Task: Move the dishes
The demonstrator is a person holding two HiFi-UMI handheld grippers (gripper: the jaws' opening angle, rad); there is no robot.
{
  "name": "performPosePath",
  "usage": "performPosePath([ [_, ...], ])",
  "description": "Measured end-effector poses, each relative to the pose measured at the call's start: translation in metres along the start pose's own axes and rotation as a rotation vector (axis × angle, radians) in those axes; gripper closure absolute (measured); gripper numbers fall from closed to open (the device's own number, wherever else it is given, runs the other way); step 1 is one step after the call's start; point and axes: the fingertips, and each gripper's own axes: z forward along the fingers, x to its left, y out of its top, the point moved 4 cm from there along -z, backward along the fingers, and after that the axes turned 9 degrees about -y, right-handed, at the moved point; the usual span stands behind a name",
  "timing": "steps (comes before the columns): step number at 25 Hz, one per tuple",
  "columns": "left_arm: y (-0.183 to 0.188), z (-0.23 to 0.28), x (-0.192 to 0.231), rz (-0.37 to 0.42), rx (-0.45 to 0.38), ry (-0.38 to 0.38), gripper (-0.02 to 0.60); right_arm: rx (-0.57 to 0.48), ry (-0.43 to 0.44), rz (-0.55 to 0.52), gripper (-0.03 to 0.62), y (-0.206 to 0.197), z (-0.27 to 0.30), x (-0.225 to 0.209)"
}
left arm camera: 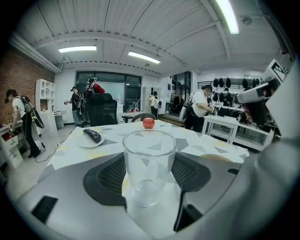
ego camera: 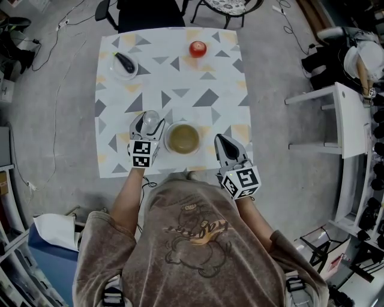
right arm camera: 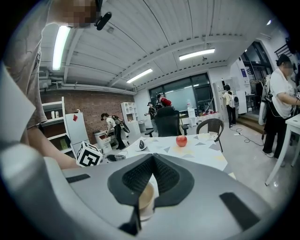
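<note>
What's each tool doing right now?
Left tool: closed on the glass.
Right tool: closed, holding nothing.

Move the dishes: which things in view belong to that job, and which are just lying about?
Part of the job:
- glass, between the jaws of the left gripper
- bowl
- plate, with an eggplant on it

Just lying about:
- red apple
- office chair
- white side table
</note>
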Motion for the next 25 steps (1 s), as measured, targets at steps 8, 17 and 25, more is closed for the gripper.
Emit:
performPosePath([
  [8,0.006,-0.006,-0.003,0.007,-0.007,0.003,0.275,-0.018,0.0,-0.002,0.597,0.002,-0.005,-0.002],
  [17,0.034,-0.036,-0.005,0.03,-0.068,0.059,0.273,-0.043,0.031,-0.004,0.597,0.003,-0.01,-0.002],
  [25,0.049,-0.069,-0.023,0.035,-0.117,0.104,0.273,-0.067,0.077,-0.008,0.598,0.002,-0.019,0.004],
])
